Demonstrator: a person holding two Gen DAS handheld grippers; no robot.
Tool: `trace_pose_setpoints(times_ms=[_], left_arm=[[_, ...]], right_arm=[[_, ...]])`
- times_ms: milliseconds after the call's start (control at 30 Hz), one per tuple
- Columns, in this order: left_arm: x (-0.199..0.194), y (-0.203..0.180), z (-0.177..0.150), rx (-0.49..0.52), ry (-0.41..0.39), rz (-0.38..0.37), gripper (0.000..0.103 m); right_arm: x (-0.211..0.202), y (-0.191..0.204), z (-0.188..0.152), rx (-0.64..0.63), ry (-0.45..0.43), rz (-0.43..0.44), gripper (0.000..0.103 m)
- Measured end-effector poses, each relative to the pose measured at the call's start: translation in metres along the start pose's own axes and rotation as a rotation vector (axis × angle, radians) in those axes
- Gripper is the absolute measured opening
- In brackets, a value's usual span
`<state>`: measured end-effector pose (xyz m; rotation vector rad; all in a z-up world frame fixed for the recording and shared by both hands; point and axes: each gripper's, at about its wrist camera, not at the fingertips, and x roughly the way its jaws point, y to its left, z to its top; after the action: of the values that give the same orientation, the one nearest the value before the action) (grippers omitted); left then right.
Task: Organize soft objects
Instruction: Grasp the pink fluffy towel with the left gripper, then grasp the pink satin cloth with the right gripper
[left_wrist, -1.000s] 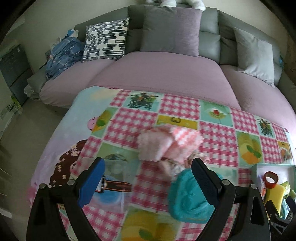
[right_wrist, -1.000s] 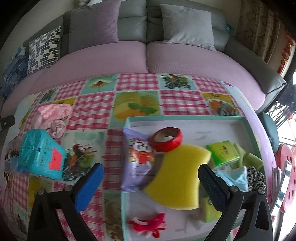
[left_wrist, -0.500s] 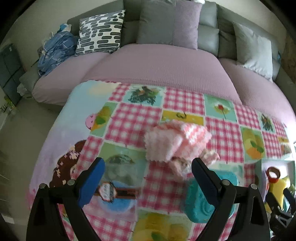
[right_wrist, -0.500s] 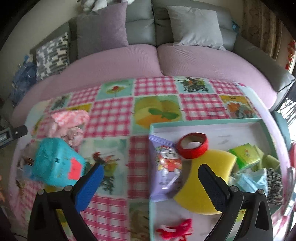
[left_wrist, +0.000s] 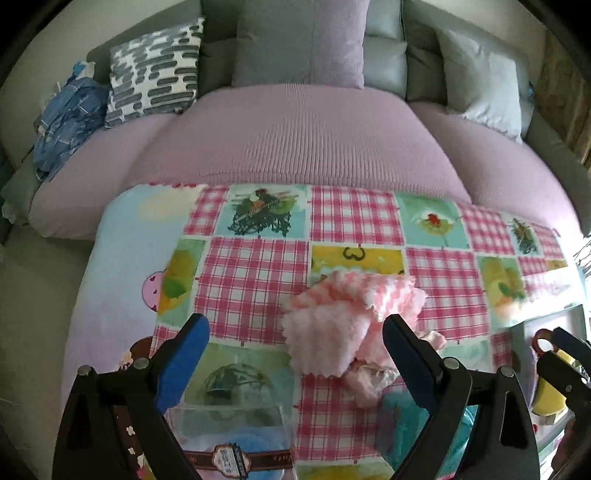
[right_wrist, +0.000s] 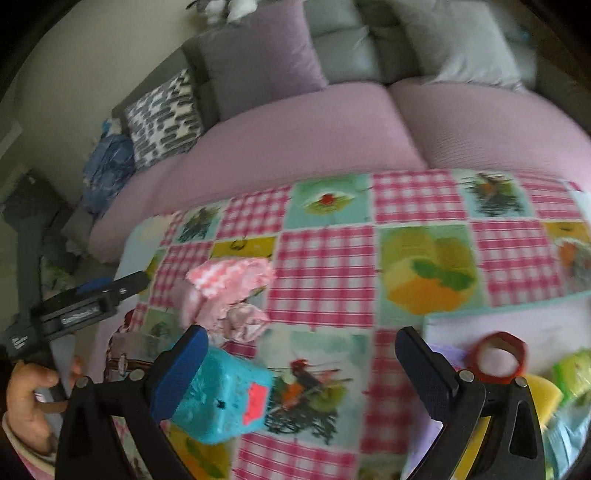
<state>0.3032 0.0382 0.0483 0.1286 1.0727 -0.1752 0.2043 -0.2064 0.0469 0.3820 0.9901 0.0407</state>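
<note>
A fluffy pink cloth (left_wrist: 343, 314) lies crumpled on the checked tablecloth (left_wrist: 255, 273), with a smaller pale pink cloth (left_wrist: 373, 376) at its near side. My left gripper (left_wrist: 295, 354) is open and empty, its fingers just short of the pink cloth. A teal plush block (right_wrist: 225, 398) lies near it, partly behind my right gripper's left finger. My right gripper (right_wrist: 303, 369) is open and empty above the tablecloth, between the teal block and the tray (right_wrist: 461, 317). The pink cloth also shows in the right wrist view (right_wrist: 229, 280).
The tray at the right holds a red ring (right_wrist: 498, 358), a yellow sponge (right_wrist: 543, 398), a green packet (right_wrist: 576, 373) and a purple packet. A clear box (left_wrist: 229, 435) with a blue item sits near the left gripper. A purple sofa (left_wrist: 295, 140) with cushions stands behind the table.
Both grippers have swung to the left. The left gripper has come closer to the pink cloth. The right gripper has moved off the tray toward the teal block. Both stay open.
</note>
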Motion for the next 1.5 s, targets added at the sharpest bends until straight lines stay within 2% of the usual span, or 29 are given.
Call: trace_pose_setpoints(times_ms=[133,200,333,400,533,600,767,800,967,1200,1300,1500], left_arm=[[0.022,0.001,0.003,-0.02,0.044,-0.038,0.095],[0.032,-0.001,0.003,-0.02,0.072,-0.057,0.095],[0.05,-0.006,0.009,-0.046,0.12,-0.114,0.095],[0.057,-0.009,0.013,-0.046,0.13,-0.12,0.095],[0.071,-0.013,0.015,-0.048,0.157,-0.113,0.094],[0.078,-0.012,0.013,-0.062,0.173,-0.115,0.087],[0.093,-0.012,0.008,-0.085,0.215,-0.124,0.08],[0.095,-0.012,0.008,-0.086,0.22,-0.131,0.072],[0.101,-0.011,0.003,-0.096,0.228,-0.135,0.054],[0.099,-0.007,0.003,-0.103,0.208,-0.146,0.027],[0.095,-0.004,0.006,-0.112,0.2,-0.147,0.025],[0.081,-0.004,0.008,-0.112,0.187,-0.102,0.023]], right_arm=[[0.033,0.009,0.011,-0.02,0.08,0.068,0.092],[0.052,0.009,0.014,-0.004,0.13,0.095,0.084],[0.083,0.008,0.016,0.047,0.21,0.158,0.076],[0.093,0.01,0.017,0.046,0.231,0.174,0.066],[0.108,0.018,0.014,0.037,0.267,0.201,0.058],[0.115,0.02,0.013,0.033,0.283,0.199,0.047],[0.128,0.025,0.01,0.029,0.301,0.188,0.034],[0.13,0.026,0.008,0.026,0.303,0.185,0.032],[0.137,0.03,0.005,0.023,0.308,0.214,0.012],[0.133,0.031,0.004,0.03,0.291,0.24,0.006],[0.128,0.028,0.004,0.035,0.285,0.241,0.006],[0.108,0.007,0.005,0.072,0.259,0.223,0.005]])
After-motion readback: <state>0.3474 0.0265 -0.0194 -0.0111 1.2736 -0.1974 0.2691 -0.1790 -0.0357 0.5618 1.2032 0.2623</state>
